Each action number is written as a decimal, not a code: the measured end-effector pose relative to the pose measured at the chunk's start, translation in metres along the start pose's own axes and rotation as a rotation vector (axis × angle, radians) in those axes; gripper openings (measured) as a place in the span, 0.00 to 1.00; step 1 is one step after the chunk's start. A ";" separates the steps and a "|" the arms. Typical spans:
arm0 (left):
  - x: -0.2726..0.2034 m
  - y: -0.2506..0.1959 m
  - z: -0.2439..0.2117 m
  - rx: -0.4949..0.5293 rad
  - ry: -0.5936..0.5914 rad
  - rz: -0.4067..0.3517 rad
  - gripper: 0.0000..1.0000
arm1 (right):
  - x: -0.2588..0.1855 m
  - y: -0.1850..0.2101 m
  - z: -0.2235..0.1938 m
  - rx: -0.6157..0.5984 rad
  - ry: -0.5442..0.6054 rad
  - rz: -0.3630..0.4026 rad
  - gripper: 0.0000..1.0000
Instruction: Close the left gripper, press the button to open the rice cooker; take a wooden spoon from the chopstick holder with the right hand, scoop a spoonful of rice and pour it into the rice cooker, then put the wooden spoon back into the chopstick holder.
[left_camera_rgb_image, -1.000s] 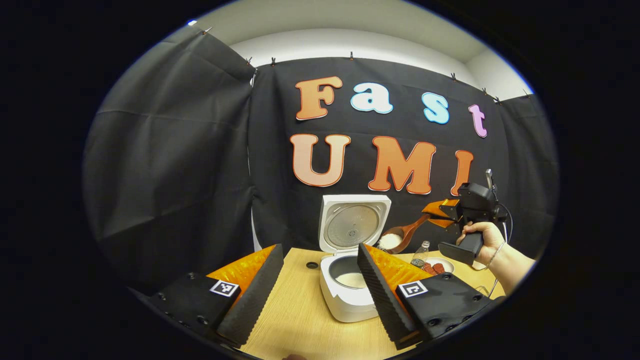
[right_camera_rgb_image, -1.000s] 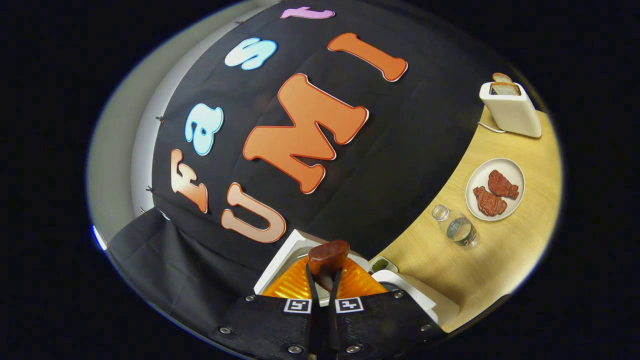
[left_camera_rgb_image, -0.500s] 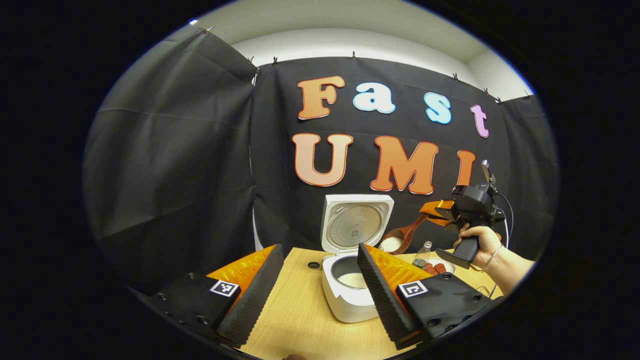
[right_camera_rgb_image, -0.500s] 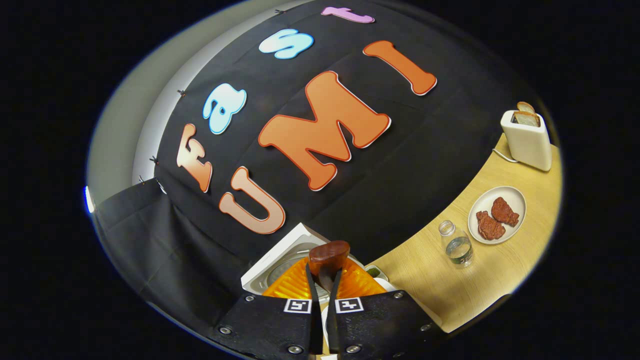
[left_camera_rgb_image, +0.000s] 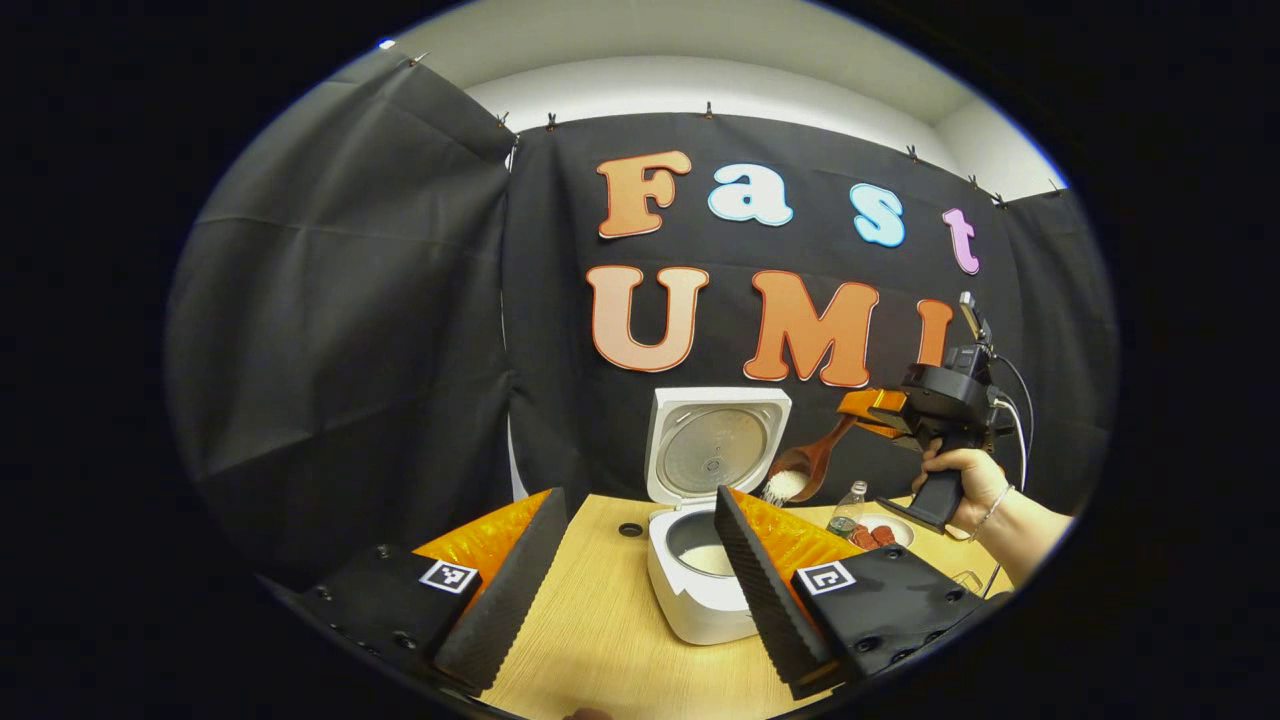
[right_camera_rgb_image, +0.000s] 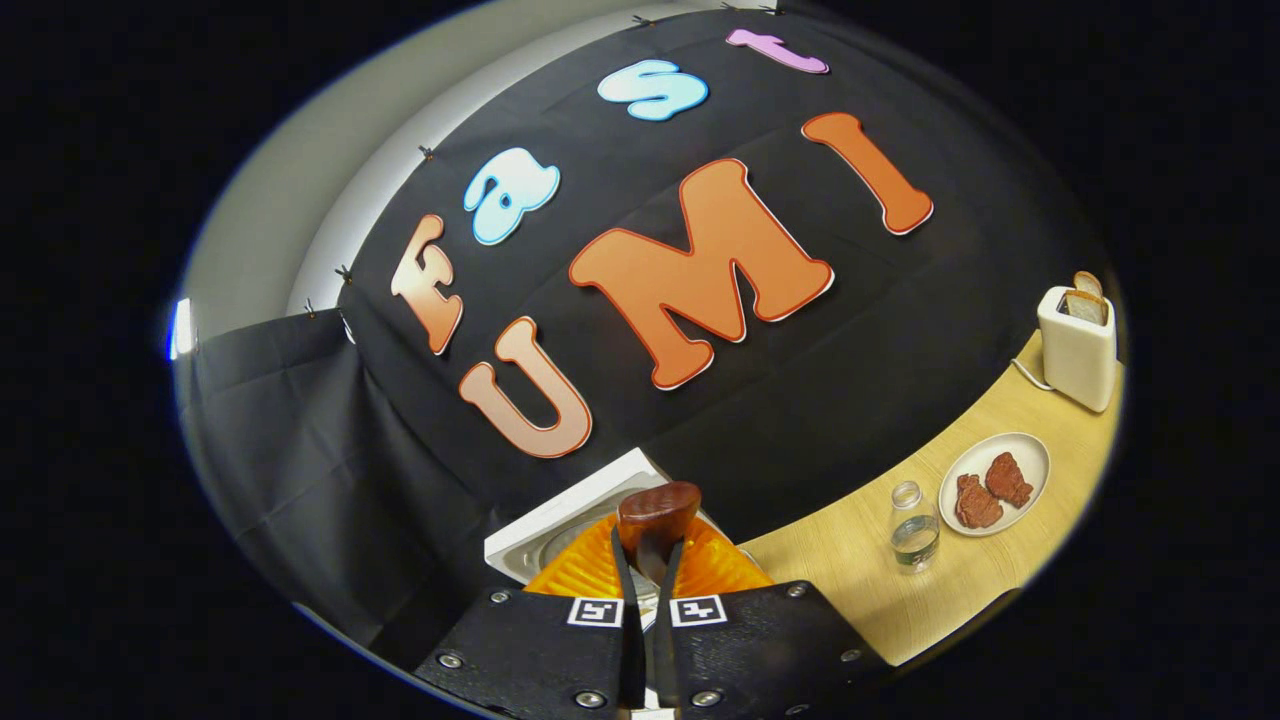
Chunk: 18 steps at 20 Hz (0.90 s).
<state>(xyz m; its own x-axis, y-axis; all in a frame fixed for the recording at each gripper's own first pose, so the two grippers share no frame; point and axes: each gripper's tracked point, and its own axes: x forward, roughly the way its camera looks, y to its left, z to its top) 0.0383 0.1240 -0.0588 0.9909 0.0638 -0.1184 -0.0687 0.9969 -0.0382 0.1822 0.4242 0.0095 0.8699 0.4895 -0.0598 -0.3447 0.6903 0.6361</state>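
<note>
The white rice cooker (left_camera_rgb_image: 700, 600) stands on the wooden table with its lid (left_camera_rgb_image: 716, 450) raised; pale rice lies in the pot. My left gripper (left_camera_rgb_image: 638, 497) hangs open before it, nothing between its fingers. To the right, a hand (left_camera_rgb_image: 962, 478) holds my right gripper (left_camera_rgb_image: 852, 418) above the cooker's right side, shut on the handle of the wooden spoon (left_camera_rgb_image: 805, 468). The spoon's bowl tilts down toward the pot, white rice at its lip. In the right gripper view the spoon's back (right_camera_rgb_image: 657, 505) sticks out of the shut right gripper (right_camera_rgb_image: 648, 548) over the cooker's lid (right_camera_rgb_image: 565, 513).
A small clear bottle (right_camera_rgb_image: 912, 527), a white plate (right_camera_rgb_image: 1030, 455) with two pieces of red meat and a white toaster (right_camera_rgb_image: 1075, 350) with bread slices stand on the table to the right. A small dark round spot (left_camera_rgb_image: 630, 529) marks the table left of the cooker.
The right gripper has risen slightly and rolled, tipping the spoon's bowl further down toward the pot. The left gripper has stayed open and almost still.
</note>
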 end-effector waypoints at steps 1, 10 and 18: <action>0.001 0.001 0.000 -0.003 0.001 0.001 1.00 | 0.000 0.002 0.000 -0.020 -0.003 0.006 0.03; 0.001 0.004 0.000 -0.010 -0.001 0.005 1.00 | 0.004 0.020 -0.013 -0.206 0.019 0.060 0.03; 0.001 0.006 -0.003 -0.017 0.007 0.014 1.00 | 0.000 0.036 -0.022 -0.390 0.016 0.119 0.03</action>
<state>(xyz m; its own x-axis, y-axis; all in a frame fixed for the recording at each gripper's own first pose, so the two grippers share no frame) 0.0388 0.1302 -0.0620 0.9890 0.0775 -0.1257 -0.0847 0.9950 -0.0531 0.1620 0.4608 0.0153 0.8112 0.5844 -0.0173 -0.5534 0.7770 0.3001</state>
